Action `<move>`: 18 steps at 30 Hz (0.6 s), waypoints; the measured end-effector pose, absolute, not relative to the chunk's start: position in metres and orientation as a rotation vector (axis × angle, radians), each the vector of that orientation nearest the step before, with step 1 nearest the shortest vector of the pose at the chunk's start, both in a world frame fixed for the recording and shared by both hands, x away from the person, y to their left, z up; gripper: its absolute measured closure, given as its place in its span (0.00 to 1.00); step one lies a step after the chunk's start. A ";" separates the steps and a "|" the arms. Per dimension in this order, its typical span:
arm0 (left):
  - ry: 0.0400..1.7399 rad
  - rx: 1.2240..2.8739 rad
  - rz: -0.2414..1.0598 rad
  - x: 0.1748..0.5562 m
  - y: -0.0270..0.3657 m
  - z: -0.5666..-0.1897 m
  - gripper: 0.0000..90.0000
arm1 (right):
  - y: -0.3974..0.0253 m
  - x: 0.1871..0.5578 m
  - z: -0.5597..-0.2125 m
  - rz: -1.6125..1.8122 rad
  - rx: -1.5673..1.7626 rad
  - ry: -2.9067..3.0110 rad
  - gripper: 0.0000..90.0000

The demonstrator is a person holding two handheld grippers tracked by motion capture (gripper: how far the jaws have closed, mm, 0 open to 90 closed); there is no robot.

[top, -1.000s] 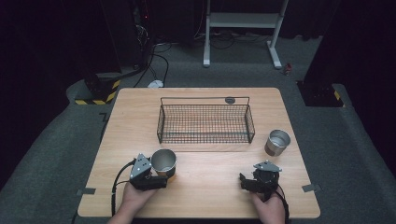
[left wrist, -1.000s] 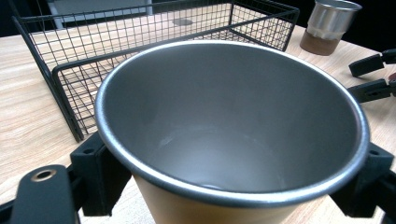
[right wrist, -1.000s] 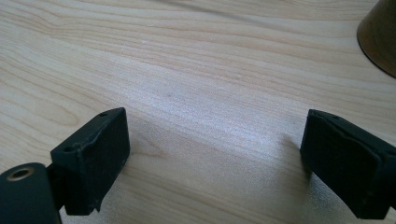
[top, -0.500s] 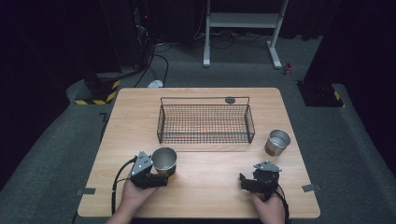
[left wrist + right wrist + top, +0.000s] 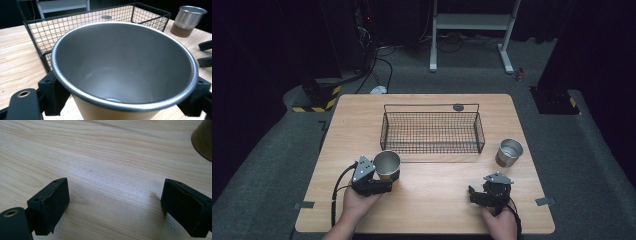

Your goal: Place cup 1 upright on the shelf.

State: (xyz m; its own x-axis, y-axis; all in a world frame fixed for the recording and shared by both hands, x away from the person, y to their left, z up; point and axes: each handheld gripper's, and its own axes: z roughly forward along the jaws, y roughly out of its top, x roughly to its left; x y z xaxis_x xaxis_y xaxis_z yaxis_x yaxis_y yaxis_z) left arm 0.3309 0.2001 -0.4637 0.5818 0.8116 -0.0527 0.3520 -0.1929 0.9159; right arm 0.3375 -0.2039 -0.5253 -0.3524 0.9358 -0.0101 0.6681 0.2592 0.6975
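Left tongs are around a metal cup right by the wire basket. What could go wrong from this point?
1. The left tongs grip the cup low on its smooth, tapered wall, so it might slip or tip when lifted.
2. The cup stands close to the basket; a low lift could catch its front rim.
3. The right tongs rest open, with the second cup nearby; a careless reach could knock it.

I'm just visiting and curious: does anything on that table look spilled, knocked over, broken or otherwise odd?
Nothing stands out. Both metal cups are upright: one sits between the jaws of the left gripper, and it looks empty; the other cup stands beside the wire basket. The right gripper rests open on the bare table.
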 end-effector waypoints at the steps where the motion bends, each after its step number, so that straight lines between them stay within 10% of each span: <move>1: 0.953 1.785 0.559 0.332 0.199 -0.463 0.17 | -0.204 0.338 -0.525 0.850 1.455 2.112 0.09; 18: 0.935 1.742 0.523 0.350 0.193 -0.453 0.17 | -0.204 0.338 -0.525 0.850 1.455 2.112 0.09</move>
State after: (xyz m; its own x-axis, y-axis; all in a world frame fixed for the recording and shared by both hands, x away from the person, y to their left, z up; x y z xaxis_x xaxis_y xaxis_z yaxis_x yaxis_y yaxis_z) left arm 0.3496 0.1927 -0.4527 0.6004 0.7947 -0.0892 0.3398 -0.1525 0.9281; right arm 0.3375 -0.2039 -0.5253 -0.3523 0.9358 -0.0100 0.6683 0.2590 0.6973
